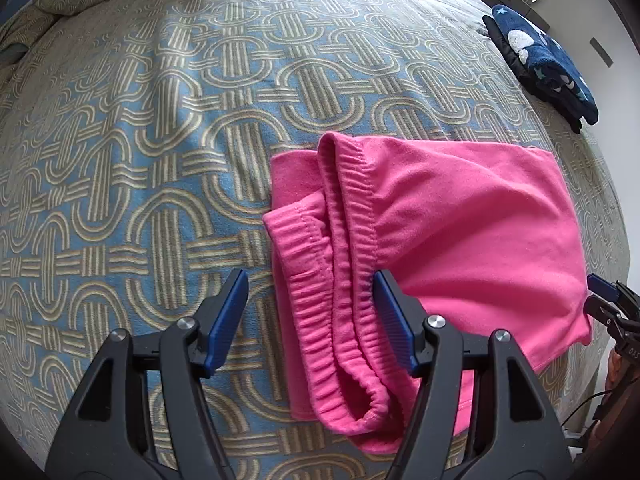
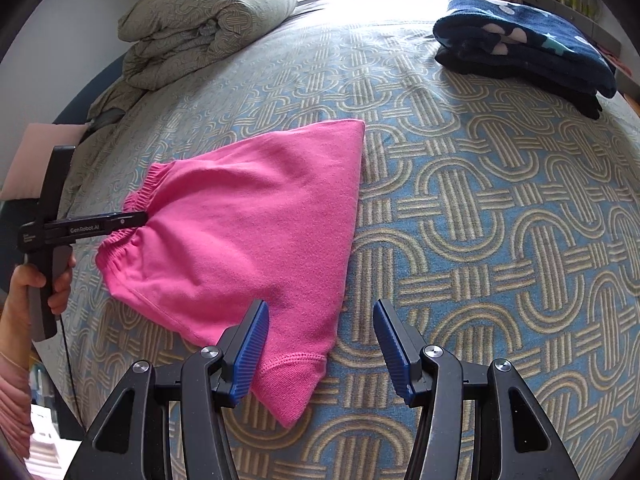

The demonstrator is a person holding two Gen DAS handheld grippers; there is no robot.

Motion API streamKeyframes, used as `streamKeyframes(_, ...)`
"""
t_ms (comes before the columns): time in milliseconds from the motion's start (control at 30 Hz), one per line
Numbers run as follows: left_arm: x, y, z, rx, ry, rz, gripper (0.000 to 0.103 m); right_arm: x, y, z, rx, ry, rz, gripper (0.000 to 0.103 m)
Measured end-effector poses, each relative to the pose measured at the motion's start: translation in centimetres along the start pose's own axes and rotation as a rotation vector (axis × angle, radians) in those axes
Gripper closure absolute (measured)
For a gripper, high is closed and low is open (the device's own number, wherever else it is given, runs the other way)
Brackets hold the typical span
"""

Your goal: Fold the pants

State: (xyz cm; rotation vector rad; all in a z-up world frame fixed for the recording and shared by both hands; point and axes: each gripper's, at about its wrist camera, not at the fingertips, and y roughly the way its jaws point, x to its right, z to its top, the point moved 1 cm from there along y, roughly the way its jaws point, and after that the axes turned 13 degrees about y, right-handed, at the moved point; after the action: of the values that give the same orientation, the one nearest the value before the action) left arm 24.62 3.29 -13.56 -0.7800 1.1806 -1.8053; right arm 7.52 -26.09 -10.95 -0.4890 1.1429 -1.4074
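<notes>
A: Let's start at our left tongs [image 1: 310,320]. The jaws stand wide apart and grip nothing; the waistband [image 1: 352,264] of the pants [image 1: 472,232] runs up between them, and the right-hand pad looks to be just touching the elastic, though we can't tell for sure.

B: And our right tongs [image 2: 322,344]? Also spread wide, holding nothing. A cuff corner [image 2: 292,376] of the pants lies just beside the left-hand pad, partly behind it. Whether they touch, we cannot tell.

A: So we have hold of nothing at either end. Where do the pants sit?

B: On the bedspread [image 1: 140,140], ahead of both tongs, between us, gathered into a compact pink bundle. From our right tongs the top layer looks flat and smooth.

A: From our left the waistband end looks looser: the elastic stands open in a loop, with a flap [image 1: 288,176] sticking out beyond it.

B: We'd judge the main folds done, then. What's left is tidying that end, perhaps one more fold, and possibly moving it.

A: Further out, beyond the pants to the right, lies a dark blue pile [image 2: 524,48] of folded things. Far left, a rolled quilt [image 2: 208,20].
</notes>
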Motion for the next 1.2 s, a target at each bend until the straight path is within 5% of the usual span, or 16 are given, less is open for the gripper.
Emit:
streamKeyframes(267, -0.1, 0.2, -0.9, 0.012, -0.065, -0.112, 0.037, -0.2, 0.5, 0.7, -0.021, 0.01, 0.028, 0.047)
streamKeyframes(533, 0.1, 0.1, -1.4, 0.02, -0.04, -0.133, 0.037, 1.4, 3.2, 3.3, -0.116, 0.139, 0.247, 0.044)
streamKeyframes(867, 2.0, 0.6, -0.5, 0.028, 0.025, -0.184, 0.038, 0.9, 5.9, 5.7, -0.151, 0.181, 0.308, 0.044)
streamKeyframes(967, 1.3, 0.8, -0.5, 0.029, 0.014, -0.183, 0.046, 1.1, 6.4, 6.2, -0.132, 0.214, 0.346, 0.044)
streamKeyframes(1000, 1.0, 0.9, -0.6, 0.031, 0.002, -0.185, 0.05, 1.1, 6.6, 6.3, -0.124, 0.225, 0.358, 0.048)
streamKeyframes(1100, -0.3, 0.7, -0.9, 0.054, -0.056, -0.203, 0.063, 1.1, 6.9, 6.5, -0.119, 0.219, 0.347, 0.081)
streamKeyframes(1200, -0.3, 0.1, -1.0, 0.083, -0.083, -0.213, 0.075, 0.4, 5.9, 6.4, -0.094, 0.196, 0.36, 0.086)
